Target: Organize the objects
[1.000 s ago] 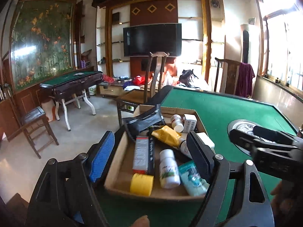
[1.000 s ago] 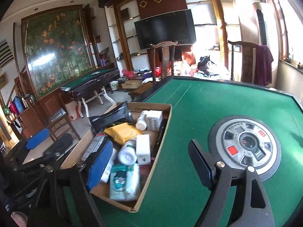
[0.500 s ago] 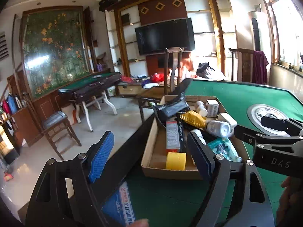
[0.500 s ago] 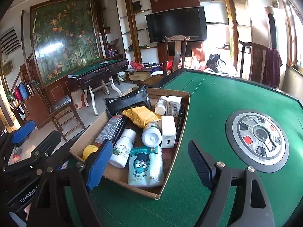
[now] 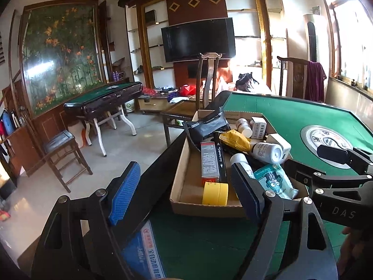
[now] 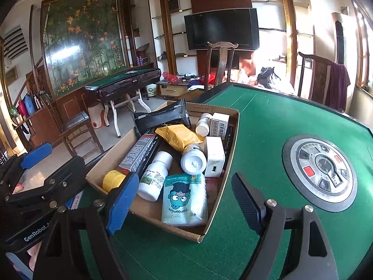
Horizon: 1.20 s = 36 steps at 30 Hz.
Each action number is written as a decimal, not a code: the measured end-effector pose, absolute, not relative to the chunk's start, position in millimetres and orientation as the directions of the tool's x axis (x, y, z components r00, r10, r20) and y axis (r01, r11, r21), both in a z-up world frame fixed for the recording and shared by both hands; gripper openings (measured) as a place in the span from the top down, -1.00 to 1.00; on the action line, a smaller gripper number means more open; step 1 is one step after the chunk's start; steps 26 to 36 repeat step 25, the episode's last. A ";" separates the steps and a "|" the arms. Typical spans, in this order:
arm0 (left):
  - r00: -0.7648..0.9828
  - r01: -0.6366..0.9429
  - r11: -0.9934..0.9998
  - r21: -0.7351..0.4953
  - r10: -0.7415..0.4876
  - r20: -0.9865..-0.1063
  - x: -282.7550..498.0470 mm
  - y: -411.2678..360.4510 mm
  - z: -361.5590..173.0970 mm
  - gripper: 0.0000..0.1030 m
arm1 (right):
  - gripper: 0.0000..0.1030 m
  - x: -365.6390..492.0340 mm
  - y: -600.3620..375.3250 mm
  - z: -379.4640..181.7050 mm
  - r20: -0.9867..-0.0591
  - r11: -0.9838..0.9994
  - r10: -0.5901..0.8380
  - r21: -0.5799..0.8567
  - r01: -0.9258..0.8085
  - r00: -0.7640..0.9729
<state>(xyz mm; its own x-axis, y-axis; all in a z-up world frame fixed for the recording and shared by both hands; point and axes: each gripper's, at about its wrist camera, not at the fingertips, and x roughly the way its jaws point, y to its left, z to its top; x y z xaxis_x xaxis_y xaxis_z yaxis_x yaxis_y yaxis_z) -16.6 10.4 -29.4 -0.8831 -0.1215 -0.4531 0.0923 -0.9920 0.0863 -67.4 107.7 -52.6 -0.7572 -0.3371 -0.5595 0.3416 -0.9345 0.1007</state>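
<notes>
A shallow cardboard box (image 6: 223, 175), crammed with white bottles (image 6: 155, 175), a yellow tape roll (image 6: 113, 180) and a teal pouch (image 6: 184, 200), sat on the green desk (image 6: 279, 126), both grippers' (image 5: 186, 193) (image 6: 184, 200) jaws wide and empty before it.

Each camera sits on its own tool and looks forward and a little downward between the two fingers. The left view looks from the near left edge of the counter (image 5: 291, 114). The right view stands further right, over the green top. Both see the cardboard box (image 6: 219, 163) close by, and the television (image 5: 198, 39) wall behind.
</notes>
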 end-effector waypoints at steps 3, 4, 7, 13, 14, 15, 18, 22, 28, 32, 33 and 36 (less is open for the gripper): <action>-0.884 0.086 -0.994 0.074 -0.110 -0.455 -16.3 7.7 -29.1 -0.56 | -0.59 -68.0 106.8 -53.3 -0.562 -0.934 -0.335 0.096 0.343 -0.756; -0.883 0.084 -0.994 0.069 -0.106 -0.457 -16.5 7.1 -29.2 -0.56 | -0.59 -68.0 106.5 -53.2 -0.561 -0.935 -0.334 0.093 0.343 -0.757; -0.884 0.086 -0.995 0.055 -0.102 -0.455 -16.0 5.1 -29.1 -0.56 | -0.59 -67.6 106.5 -53.9 -0.562 -0.934 -0.335 0.094 0.344 -0.757; -0.888 0.088 -0.995 0.044 -0.098 -0.449 -14.4 -0.9 -25.1 -0.56 | -0.59 -67.7 106.4 -54.5 -0.565 -0.934 -0.334 0.092 0.344 -0.755; -0.890 0.087 -0.995 0.041 -0.096 -0.446 -14.2 -0.9 -24.7 -0.56 | -0.59 -67.4 106.8 -54.6 -0.565 -0.934 -0.334 0.093 0.344 -0.755; -0.890 0.085 -0.996 0.036 -0.092 -0.446 -13.6 -1.7 -24.5 -0.56 | -0.59 -67.5 106.7 -54.6 -0.565 -0.934 -0.335 0.092 0.345 -0.755; -0.891 0.080 -0.997 0.014 -0.077 -0.448 -14.4 -5.6 -22.9 -0.56 | -0.59 -67.4 106.7 -54.7 -0.564 -0.934 -0.335 0.093 0.345 -0.755; -0.888 0.081 -0.997 0.017 -0.080 -0.453 -15.4 -6.8 -24.0 -0.56 | -0.59 -67.1 106.4 -54.4 -0.563 -0.934 -0.334 0.092 0.345 -0.756; -0.885 0.085 -0.996 0.017 -0.083 -0.458 -17.8 -6.1 -25.3 -0.56 | -0.59 -67.1 106.3 -54.5 -0.565 -0.934 -0.335 0.093 0.345 -0.754; -0.885 0.085 -0.996 0.017 -0.083 -0.458 -17.8 -6.1 -25.3 -0.56 | -0.59 -67.1 106.3 -54.5 -0.565 -0.934 -0.335 0.093 0.345 -0.754; -0.885 0.085 -0.996 0.017 -0.083 -0.458 -17.8 -6.1 -25.3 -0.56 | -0.59 -67.1 106.3 -54.5 -0.565 -0.934 -0.335 0.093 0.345 -0.754; -0.885 0.085 -0.996 0.017 -0.083 -0.458 -17.8 -6.1 -25.3 -0.56 | -0.59 -67.1 106.3 -54.5 -0.565 -0.934 -0.335 0.093 0.345 -0.754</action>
